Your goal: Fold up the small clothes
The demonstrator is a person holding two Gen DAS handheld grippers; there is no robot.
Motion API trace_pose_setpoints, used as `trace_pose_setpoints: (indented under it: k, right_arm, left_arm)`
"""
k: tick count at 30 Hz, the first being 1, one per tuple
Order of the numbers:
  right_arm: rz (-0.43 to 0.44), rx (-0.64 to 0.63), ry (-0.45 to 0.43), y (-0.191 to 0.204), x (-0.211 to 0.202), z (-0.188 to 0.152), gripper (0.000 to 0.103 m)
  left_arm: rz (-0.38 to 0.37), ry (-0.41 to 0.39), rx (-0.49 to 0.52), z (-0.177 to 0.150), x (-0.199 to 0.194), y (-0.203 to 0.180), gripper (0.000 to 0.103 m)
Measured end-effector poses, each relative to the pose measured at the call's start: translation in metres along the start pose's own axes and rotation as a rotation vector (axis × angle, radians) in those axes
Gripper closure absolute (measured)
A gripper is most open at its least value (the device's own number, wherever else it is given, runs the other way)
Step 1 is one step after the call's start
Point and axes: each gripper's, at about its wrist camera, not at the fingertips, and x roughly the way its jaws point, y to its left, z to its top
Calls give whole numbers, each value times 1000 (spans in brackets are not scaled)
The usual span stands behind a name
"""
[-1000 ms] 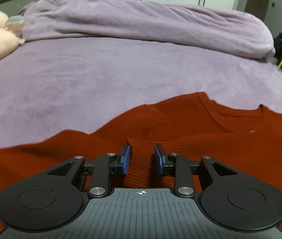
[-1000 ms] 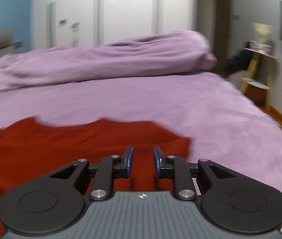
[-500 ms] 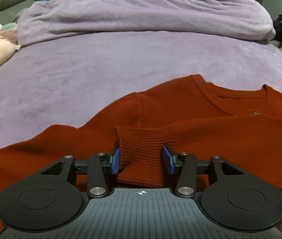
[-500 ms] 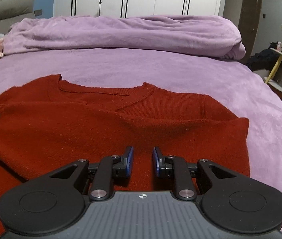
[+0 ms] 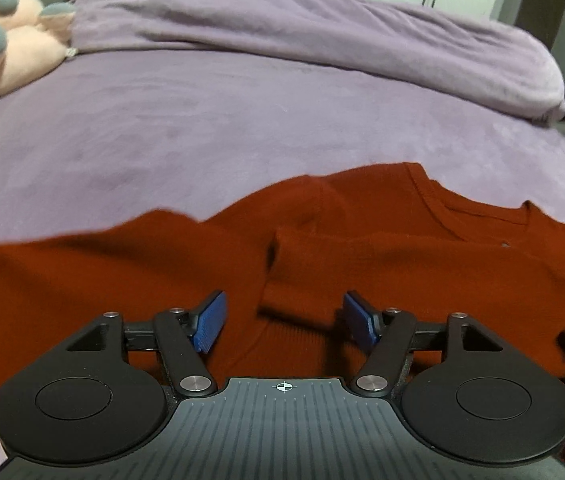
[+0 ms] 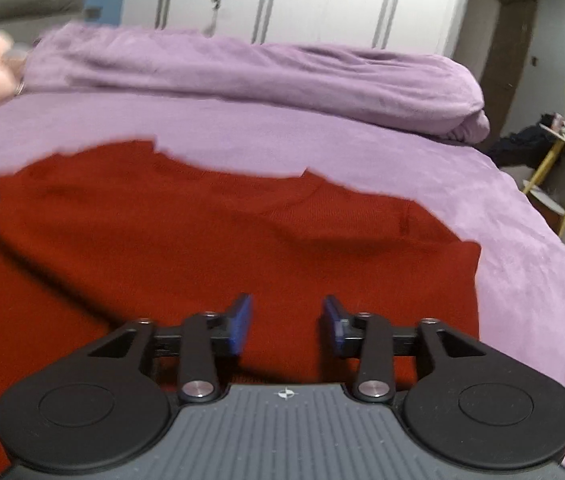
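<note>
Sweater [image 5: 362, 264], rust-red knit, lies spread on the purple bed [image 5: 202, 132], filling the lower half of both views.

My left gripper [image 5: 284, 322] has just been opening: its blue fingers [image 5: 210, 320] stand apart on either side of the folded-in sleeve cuff, which lies between them without being pressed. My right gripper [image 6: 287, 325] has also been opening, fingers released over the flat knit near the sweater's right edge. A pink plush toy [image 5: 10, 44] sits at upper left, a rumpled purple blanket [image 5: 322, 40] across the top.
</note>
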Motion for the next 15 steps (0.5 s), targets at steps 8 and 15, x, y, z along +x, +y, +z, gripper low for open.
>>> trace_pose_setpoints:
  k: [8,15]
  right_arm:
    - [71,107,-29,4,-52,10,48]
    - [218,258,7,14,-101,-28,38]
  left_arm:
    - [-103,-49,-141,-27,-25,52,24]
    - [-2,-126,-553,-82,-76,192,27]
